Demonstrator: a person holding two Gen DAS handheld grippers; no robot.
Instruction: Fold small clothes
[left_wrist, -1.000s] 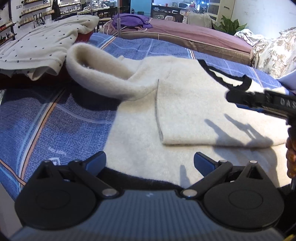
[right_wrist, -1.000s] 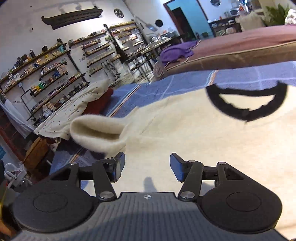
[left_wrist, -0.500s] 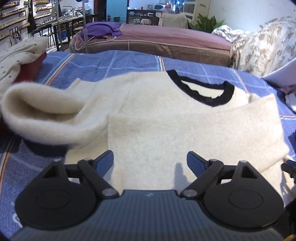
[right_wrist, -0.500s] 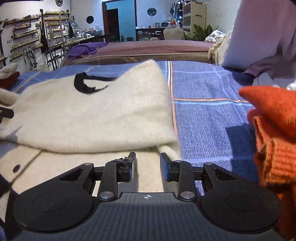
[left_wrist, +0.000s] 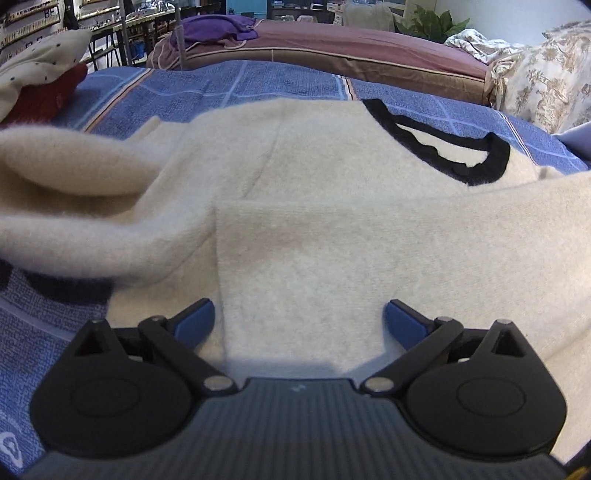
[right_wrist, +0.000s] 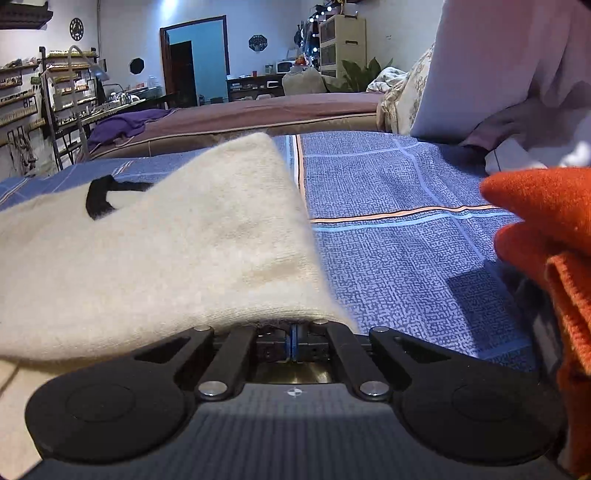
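A cream knit sweater (left_wrist: 332, 240) with a black neckline (left_wrist: 443, 155) lies flat on a blue checked bedspread (left_wrist: 221, 85). One sleeve is folded across its body. My left gripper (left_wrist: 299, 321) hovers low over that folded sleeve; its jaws are opening, the blue pads stand wide apart, and cloth lies beneath and between them without being pressed. In the right wrist view my right gripper (right_wrist: 293, 332) is shut at the near right edge of the sweater (right_wrist: 147, 258). The cloth's edge drapes over its fingertips and hides them.
An orange knit garment (right_wrist: 546, 221) is heaped at the right. A dotted cream cloth (left_wrist: 37, 66) over a red garment (left_wrist: 48, 96) sits at the far left. Bare bedspread (right_wrist: 388, 240) lies right of the sweater. A maroon bed with purple cloth (left_wrist: 218, 29) stands behind.
Both grippers moved rightward and lower over the sweater. The right gripper swung from the sweater's body to its right edge and its jaws closed. The left jaws narrowed slightly, then widened again.
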